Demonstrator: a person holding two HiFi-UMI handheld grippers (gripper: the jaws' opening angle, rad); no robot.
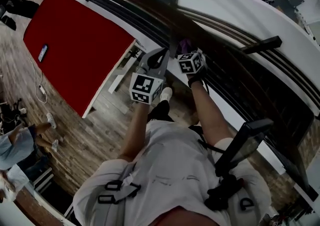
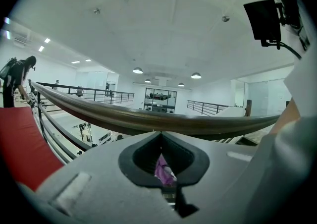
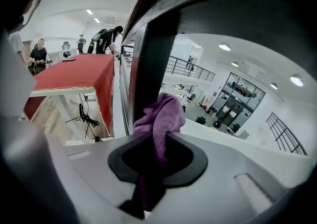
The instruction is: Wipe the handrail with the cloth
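My right tongs (image 3: 158,141) are matt grey plastic, lined in black that looks rubbery. The cloth (image 3: 166,111) between them is purple, with a soft, fuzzy pile. My left tongs (image 2: 161,136) have the same dull grey plastic shell. Across the centre of the left gripper view, the handrail (image 2: 148,119) is dark wood with a smooth, glossy finish. At upper left of the head view, the worktop (image 1: 75,40) wears matt red fabric, and the floor (image 1: 100,130) beside it is grained wood planking.

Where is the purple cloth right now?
The purple cloth is pinched in the right hand-held gripper, beside the dark handrail post, near the middle of the head view.
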